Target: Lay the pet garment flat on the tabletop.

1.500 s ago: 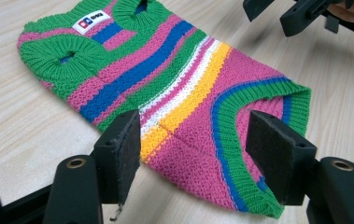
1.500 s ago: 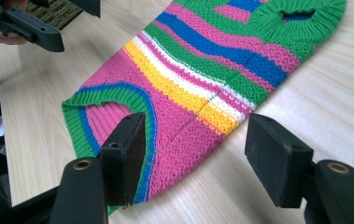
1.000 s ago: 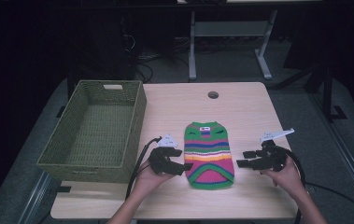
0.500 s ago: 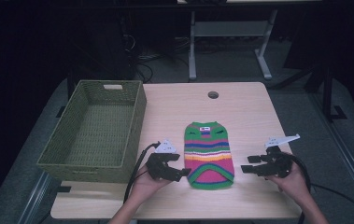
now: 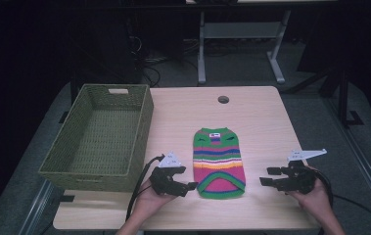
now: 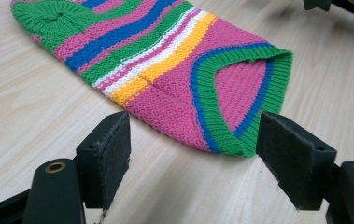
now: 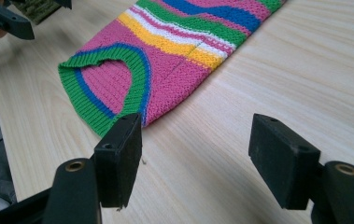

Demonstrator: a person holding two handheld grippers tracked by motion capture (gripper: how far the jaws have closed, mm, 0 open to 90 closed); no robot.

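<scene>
In the high view, a small knitted garment in pink, green, blue, yellow and white stripes [image 5: 219, 161] lies flat near the middle of the pale wooden table [image 5: 261, 122], its green collar end towards the far side and its green-edged hem towards the near edge. The left gripper [image 5: 185, 186], black and held in a hand, sits just left of the hem with its jaws apart and nothing between them; those jaws have just been opening. The right gripper [image 5: 266, 177] hovers to the right of the garment, clearly apart from it, jaws also spread and empty. A woven olive-green rectangular basket [image 5: 100, 142] stands at the left of the table. The forearms are cut off by the bottom edge, and the room behind is too dark to read. In the left gripper view, the knitted hem [image 6: 240, 102] gapes open, showing pink lining ringed by blue and green; it lies just beyond the two black pads [image 6: 111, 158], not touching them. In the right gripper view, the same hem corner [image 7: 114, 88] lies just past the left-hand pad [image 7: 118, 156], and bare wood shows between the jaws; the garment's far end is cut off at the top.
</scene>
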